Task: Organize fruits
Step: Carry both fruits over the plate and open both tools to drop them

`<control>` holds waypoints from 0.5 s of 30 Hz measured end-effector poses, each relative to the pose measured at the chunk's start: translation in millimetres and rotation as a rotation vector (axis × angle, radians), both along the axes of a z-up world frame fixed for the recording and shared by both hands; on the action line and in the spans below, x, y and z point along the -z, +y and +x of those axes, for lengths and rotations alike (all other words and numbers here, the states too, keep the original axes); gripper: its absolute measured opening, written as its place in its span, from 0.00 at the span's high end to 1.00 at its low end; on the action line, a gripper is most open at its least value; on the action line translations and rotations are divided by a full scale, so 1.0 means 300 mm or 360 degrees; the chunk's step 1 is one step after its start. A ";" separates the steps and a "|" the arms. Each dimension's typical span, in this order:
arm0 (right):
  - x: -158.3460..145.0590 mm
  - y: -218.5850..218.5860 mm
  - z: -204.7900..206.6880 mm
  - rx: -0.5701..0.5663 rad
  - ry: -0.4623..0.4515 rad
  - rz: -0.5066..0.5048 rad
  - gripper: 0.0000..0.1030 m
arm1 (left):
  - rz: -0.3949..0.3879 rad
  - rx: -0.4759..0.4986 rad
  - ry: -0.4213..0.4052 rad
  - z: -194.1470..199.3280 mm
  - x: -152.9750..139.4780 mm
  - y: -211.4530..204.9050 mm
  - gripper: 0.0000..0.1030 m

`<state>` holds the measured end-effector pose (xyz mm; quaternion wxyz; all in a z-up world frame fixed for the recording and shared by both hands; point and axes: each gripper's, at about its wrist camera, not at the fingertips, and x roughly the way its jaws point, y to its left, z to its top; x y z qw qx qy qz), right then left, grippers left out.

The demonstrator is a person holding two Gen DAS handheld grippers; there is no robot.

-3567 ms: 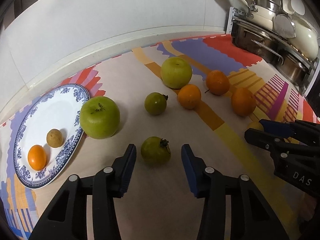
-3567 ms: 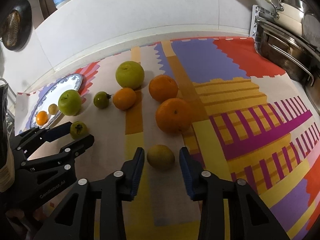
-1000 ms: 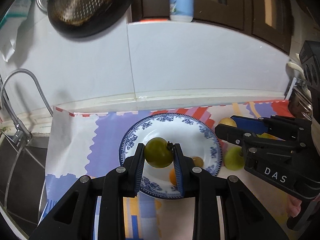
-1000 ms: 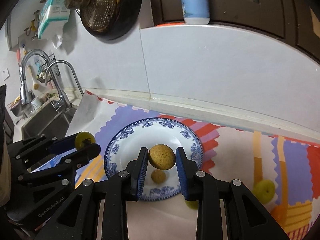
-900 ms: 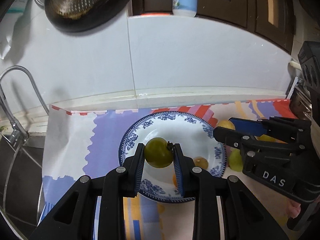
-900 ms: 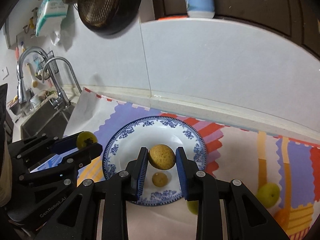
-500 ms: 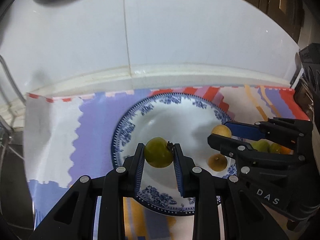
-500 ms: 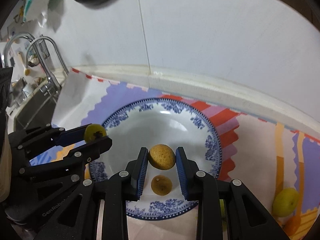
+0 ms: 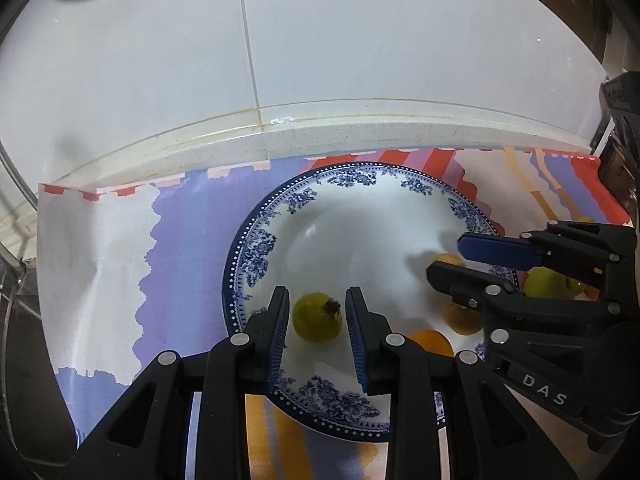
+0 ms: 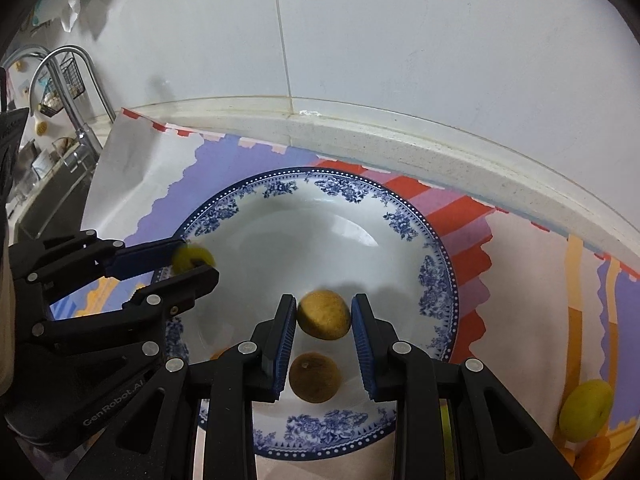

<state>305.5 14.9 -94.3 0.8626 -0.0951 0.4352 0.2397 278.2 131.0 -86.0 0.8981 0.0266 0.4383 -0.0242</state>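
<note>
A blue-patterned white plate (image 9: 256,248) (image 10: 436,280) lies on the striped mat. Just above its near-left part hovers my left gripper (image 9: 317,300) (image 10: 196,260). A small green fruit (image 9: 317,317) sits between its pads with a thin gap on each side, and it looks blurred in the right wrist view. My right gripper (image 10: 323,320) (image 9: 448,256) is shut on a brownish-yellow round fruit (image 10: 324,314) low over the plate. On the plate lie a brown fruit (image 10: 315,377) (image 9: 464,320) and a small orange one (image 9: 432,342).
A green apple (image 9: 548,284) (image 10: 586,410) and an orange (image 10: 596,454) rest on the mat right of the plate. A white tiled wall and ledge (image 10: 360,128) run close behind the plate. A faucet (image 10: 60,68) and a sink are at far left.
Both grippers have sunk towards the plate, each with its fruit. The green fruit now sits lower and looser between the left pads.
</note>
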 end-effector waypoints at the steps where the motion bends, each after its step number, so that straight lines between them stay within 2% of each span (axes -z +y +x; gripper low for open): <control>1: -0.001 -0.003 -0.002 0.0006 -0.0001 0.0001 0.70 | -0.0007 -0.0007 -0.0009 -0.005 -0.006 0.001 0.68; 11: -0.097 -0.068 -0.082 0.0040 -0.0103 0.0083 0.70 | -0.0014 -0.0072 -0.0095 -0.101 -0.108 -0.027 0.63; 15: -0.149 -0.123 -0.141 0.0061 -0.0151 0.0125 0.70 | 0.0001 -0.0088 -0.0174 -0.164 -0.166 -0.055 0.57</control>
